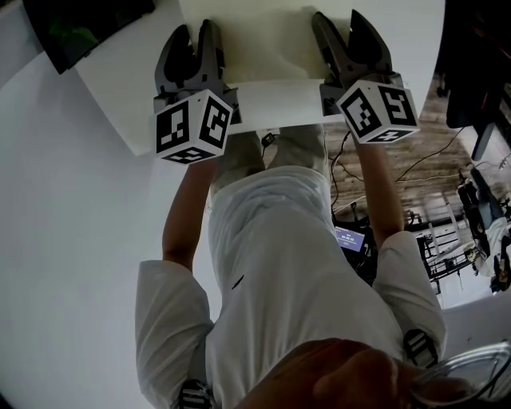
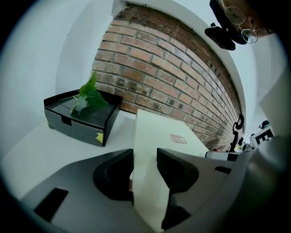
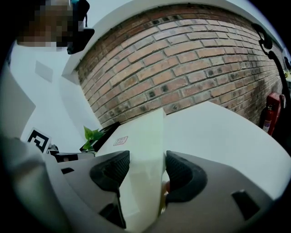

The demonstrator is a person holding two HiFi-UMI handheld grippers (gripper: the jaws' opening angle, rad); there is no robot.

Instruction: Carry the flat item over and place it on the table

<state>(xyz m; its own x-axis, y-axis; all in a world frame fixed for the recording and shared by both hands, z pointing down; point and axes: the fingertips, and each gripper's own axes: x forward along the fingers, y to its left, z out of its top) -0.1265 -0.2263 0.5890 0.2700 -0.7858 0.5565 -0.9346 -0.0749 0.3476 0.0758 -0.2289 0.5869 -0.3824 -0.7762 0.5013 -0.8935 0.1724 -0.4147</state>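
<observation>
The flat item [image 1: 263, 44] is a wide cream box with a small red stamp on its top. I hold it by its near edge with both grippers, roughly level over the white table [image 1: 128, 96]. My left gripper [image 1: 192, 36] is shut on the box's left part, which fills the gap between its pads in the left gripper view, flat box [image 2: 168, 136], left gripper [image 2: 145, 159]. My right gripper [image 1: 343, 24] is shut on the right part, flat box [image 3: 141, 132], right gripper [image 3: 148, 166]. Whether the box touches the table cannot be told.
A black tray [image 2: 82, 120] with a green plant sprig stands on the table to the left of the box, black tray [image 3: 102, 132]. A brick wall [image 2: 173, 68] runs behind the table. A red fire extinguisher [image 3: 271, 111] hangs at the far right. Cables and gear lie on the floor [image 1: 423, 176].
</observation>
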